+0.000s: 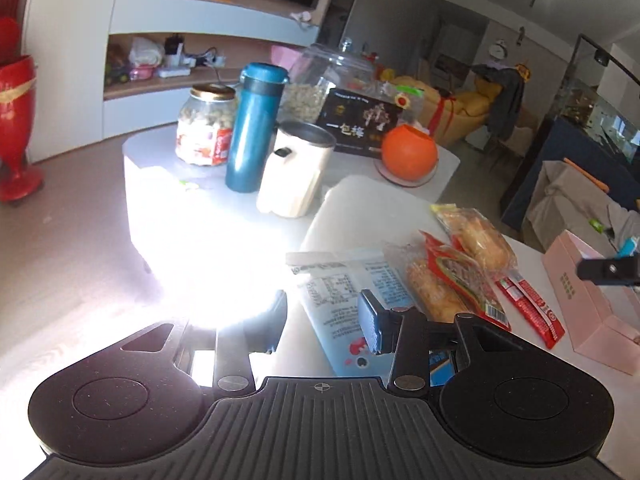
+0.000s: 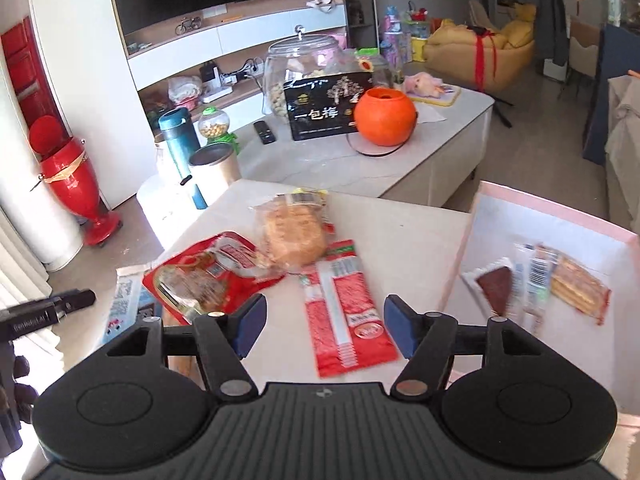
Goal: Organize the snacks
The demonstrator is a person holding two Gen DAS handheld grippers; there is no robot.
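A red sausage pack (image 2: pixel 345 311) lies flat on the white table (image 2: pixel 408 232), its far end touching a clear bread bag (image 2: pixel 293 236). Left of that lies a red pouch (image 2: pixel 204 276), then a blue packet (image 2: pixel 124 304). The open pink box (image 2: pixel 552 216) holds about 3 wrapped snacks (image 2: pixel 540 284).

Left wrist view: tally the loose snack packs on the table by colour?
Red packs: 2
Clear bread packs: 2
Blue-white pack: 1
Total: 5
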